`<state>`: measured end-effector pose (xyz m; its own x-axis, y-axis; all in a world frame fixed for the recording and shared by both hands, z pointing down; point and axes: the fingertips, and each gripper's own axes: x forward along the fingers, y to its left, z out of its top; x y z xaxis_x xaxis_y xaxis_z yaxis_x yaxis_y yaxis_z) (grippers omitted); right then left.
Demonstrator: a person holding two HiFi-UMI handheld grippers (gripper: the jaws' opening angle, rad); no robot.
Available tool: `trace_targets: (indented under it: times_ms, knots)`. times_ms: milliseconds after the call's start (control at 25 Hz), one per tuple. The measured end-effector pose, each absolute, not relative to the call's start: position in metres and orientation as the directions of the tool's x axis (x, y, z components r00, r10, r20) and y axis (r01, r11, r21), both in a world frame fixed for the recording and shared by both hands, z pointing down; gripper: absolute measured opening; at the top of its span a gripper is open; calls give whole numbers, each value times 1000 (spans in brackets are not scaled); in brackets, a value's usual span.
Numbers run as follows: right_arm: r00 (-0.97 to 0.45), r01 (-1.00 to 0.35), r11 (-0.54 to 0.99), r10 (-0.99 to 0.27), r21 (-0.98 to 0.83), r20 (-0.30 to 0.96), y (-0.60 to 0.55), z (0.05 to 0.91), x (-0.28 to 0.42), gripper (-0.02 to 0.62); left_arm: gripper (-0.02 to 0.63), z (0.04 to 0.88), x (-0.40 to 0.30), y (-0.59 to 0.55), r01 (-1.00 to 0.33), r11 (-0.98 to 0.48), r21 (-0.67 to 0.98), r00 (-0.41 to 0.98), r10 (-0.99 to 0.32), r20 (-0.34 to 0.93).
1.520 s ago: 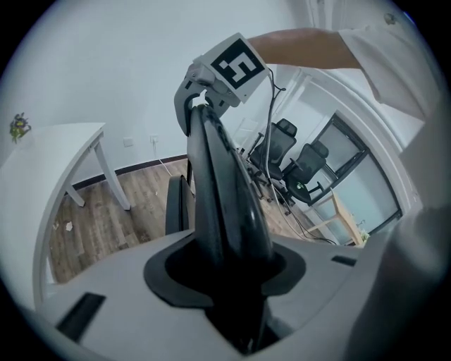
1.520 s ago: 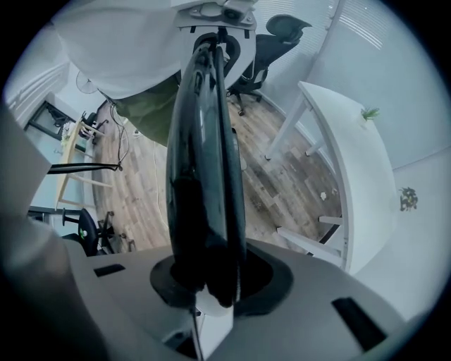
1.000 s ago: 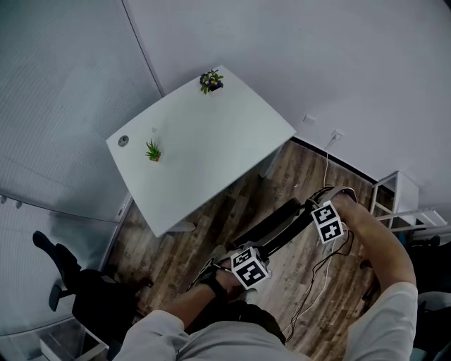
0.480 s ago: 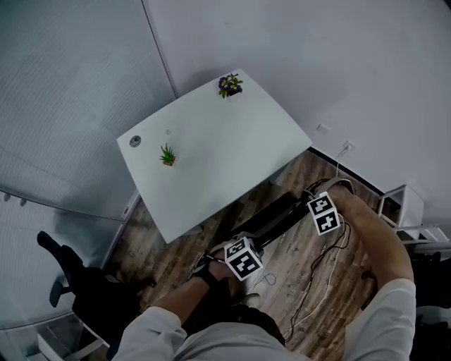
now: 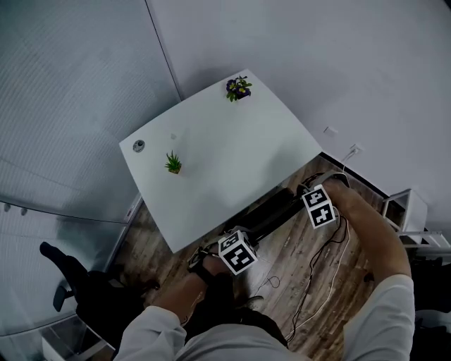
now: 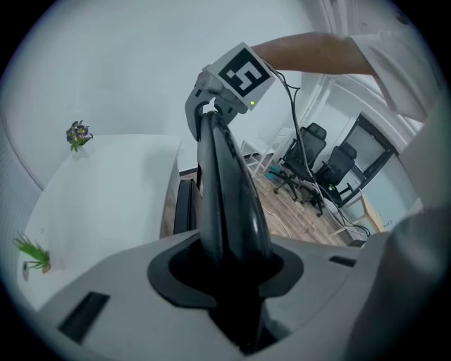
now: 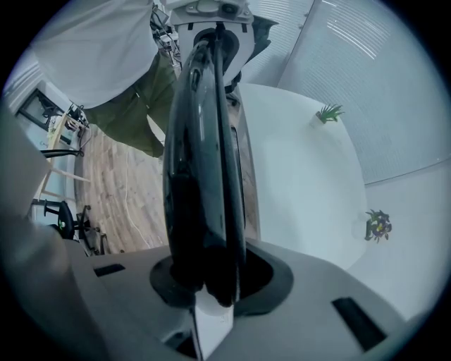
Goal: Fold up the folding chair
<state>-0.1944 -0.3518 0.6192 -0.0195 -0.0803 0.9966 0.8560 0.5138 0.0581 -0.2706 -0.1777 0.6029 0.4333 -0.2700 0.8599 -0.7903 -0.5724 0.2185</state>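
The black folding chair is folded flat and held edge-up between my two grippers, just in front of the white table. My left gripper is shut on its near end; the chair's rounded edge runs up out of the jaws, which have just closed a little tighter on it. My right gripper is shut on the far end, where the chair's black rim fills its jaws. Each gripper shows at the chair's far end in the other's view: right, left.
On the table stand a small green plant and a purple-flowered pot. A black office chair is at lower left, a white shelf unit at right. Cables trail over the wood floor below a wall socket.
Both grippers and the folded chair have moved together up and left in the head view, closer to the table's front edge. The grips look the same.
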Motion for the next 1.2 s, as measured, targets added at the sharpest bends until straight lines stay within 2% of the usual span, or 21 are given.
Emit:
trace_targets:
  times_ms: [400, 840, 1080, 1200]
  knots:
    - [20, 837, 547, -55, 13, 998, -377, 622, -235, 91, 124, 602, -320, -208, -770, -595, 233, 453, -251, 856]
    - [48, 837, 547, -43, -17, 998, -390, 629, -269, 101, 124, 612, -348, -219, -775, -555, 302, 504, -257, 824]
    - [70, 804, 594, -40, -32, 997, -394, 632, -280, 122, 127, 613, -358, -225, -778, -541, 319, 520, -271, 810]
    - [63, 791, 611, -71, -6, 996, -399, 632, -284, 167, 140, 613, -359, -225, -773, -549, 318, 525, -273, 806]
